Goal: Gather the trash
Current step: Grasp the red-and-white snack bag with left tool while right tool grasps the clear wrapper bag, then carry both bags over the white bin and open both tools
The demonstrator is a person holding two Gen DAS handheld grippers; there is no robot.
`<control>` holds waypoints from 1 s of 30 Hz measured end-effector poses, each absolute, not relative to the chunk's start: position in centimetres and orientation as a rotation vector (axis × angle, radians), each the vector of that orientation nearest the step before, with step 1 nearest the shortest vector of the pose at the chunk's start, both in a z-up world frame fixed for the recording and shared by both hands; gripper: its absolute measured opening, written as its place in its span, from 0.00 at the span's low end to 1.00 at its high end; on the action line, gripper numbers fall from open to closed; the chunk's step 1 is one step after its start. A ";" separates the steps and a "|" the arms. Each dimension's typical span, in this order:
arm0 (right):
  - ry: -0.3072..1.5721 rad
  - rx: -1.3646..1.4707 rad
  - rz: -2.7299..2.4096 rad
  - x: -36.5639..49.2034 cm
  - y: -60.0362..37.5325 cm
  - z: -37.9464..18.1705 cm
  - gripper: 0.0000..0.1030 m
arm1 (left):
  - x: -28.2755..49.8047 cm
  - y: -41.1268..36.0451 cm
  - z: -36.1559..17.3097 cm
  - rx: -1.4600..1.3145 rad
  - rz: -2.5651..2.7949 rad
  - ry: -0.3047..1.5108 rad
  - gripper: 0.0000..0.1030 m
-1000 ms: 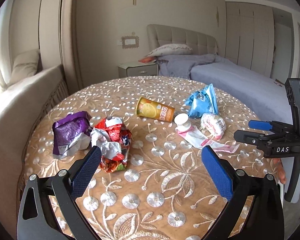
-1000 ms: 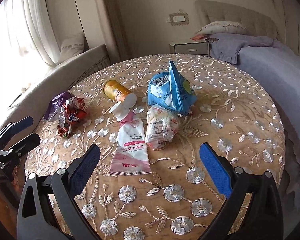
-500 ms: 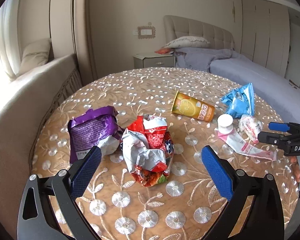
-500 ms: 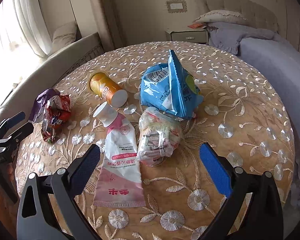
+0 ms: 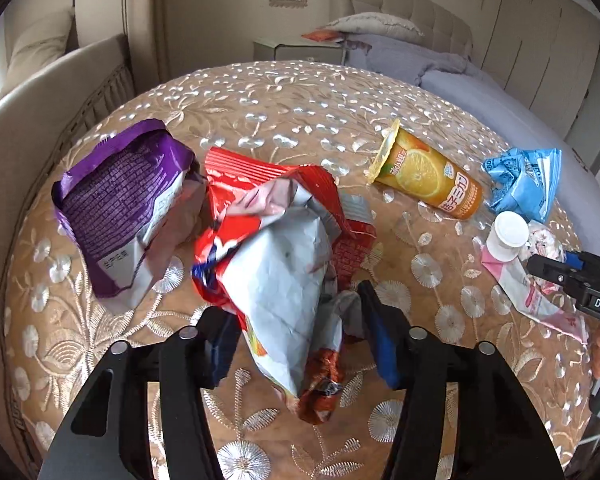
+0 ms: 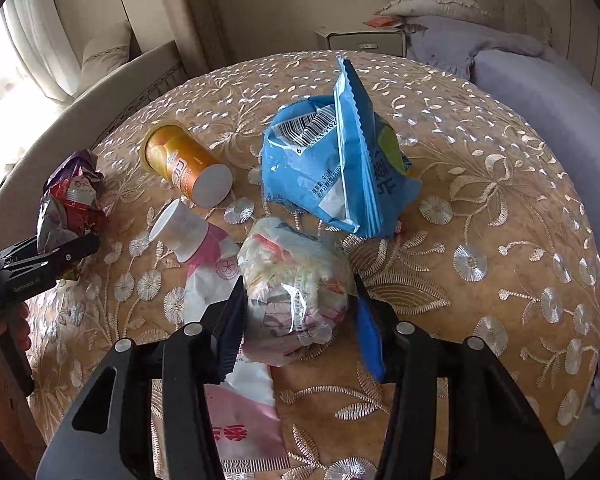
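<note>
Between the left gripper's [image 5: 298, 338] blue pads sits the crumpled red-and-silver wrapper [image 5: 284, 264], pads pressed into both its sides, jaws clamped on it. Wrapper's lower tail hangs below the pads; whether it is lifted off the table [image 5: 300, 96] or resting on it, can't tell. Just left of this gripper, touching the red wrapper: purple snack bag [image 5: 120, 208]. Ahead and right of it: orange cup [image 5: 428, 176] on its side, then blue bag [image 5: 524, 184], further right. White-capped pink tube [image 5: 516, 264] far right, partly covered by the right gripper's black tip at frame edge.

Right gripper [image 6: 298, 318] is closed on the clear plastic bundle [image 6: 296, 280], both pads against its sides. Bundle contents blurry, print unreadable. Under and left of these pads lies the pink tube [image 6: 228, 400], its middle hidden by the left finger [image 6: 228, 332], its bottom end cut off by the frame. White cap points away toward the orange cup [image 6: 188, 168]. Straight ahead of the pads, touching the bundle's far end: blue bag [image 6: 332, 172], one flap standing up. Far left: left gripper's black tip with the red wrapper [image 6: 68, 208] in it, purple bag [image 6: 74, 166] mostly hidden behind. A bit of hand shows at the left edge, cut off.
</note>
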State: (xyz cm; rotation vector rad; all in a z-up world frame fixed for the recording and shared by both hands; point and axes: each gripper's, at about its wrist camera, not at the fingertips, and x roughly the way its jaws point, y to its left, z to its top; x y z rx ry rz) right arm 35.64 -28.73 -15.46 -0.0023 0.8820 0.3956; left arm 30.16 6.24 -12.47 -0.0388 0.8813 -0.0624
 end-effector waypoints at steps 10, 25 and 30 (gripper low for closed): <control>0.825 0.003 0.418 30.9 -30.7 -13.5 0.49 | 25.1 4.0 -10.0 -0.028 -0.091 0.765 0.33; 0.717 0.035 0.358 21.1 -38.4 -11.7 0.49 | 13.6 -6.9 -6.5 0.026 -0.327 0.623 0.33; 0.703 0.058 0.301 17.8 -42.3 -12.4 0.49 | 10.9 -13.0 -7.2 0.095 -0.480 0.616 0.33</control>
